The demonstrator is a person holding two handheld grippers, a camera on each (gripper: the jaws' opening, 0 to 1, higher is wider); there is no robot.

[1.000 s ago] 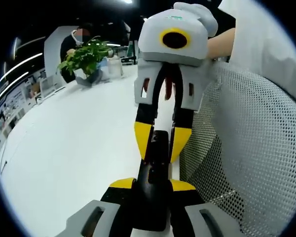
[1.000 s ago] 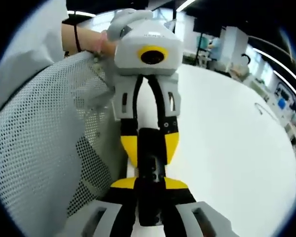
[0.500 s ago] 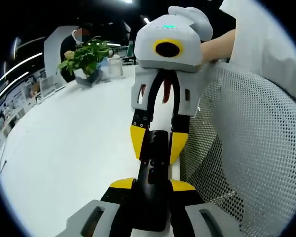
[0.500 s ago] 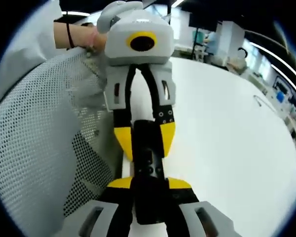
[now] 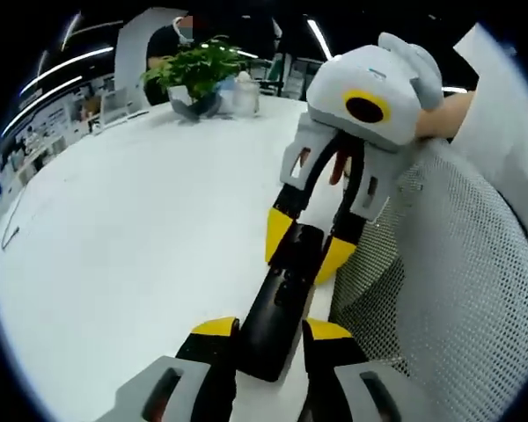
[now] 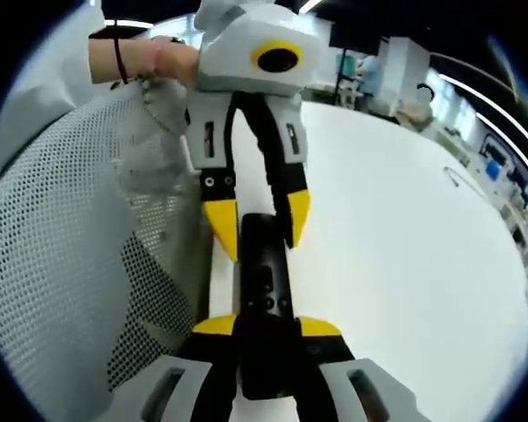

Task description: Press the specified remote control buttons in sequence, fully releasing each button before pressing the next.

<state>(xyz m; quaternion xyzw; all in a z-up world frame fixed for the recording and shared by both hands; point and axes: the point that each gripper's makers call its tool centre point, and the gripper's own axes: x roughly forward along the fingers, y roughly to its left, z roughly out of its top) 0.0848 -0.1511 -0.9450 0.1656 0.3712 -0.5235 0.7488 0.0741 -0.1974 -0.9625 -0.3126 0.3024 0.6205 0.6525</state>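
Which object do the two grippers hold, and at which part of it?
Both hold the black remote control: the left gripper clamps one end, the right gripper the opposite end.

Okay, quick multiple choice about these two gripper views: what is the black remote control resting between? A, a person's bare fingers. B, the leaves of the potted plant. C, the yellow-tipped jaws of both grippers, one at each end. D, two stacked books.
C: in the left gripper view the black remote control runs from the left gripper up into the yellow tips of the right gripper.
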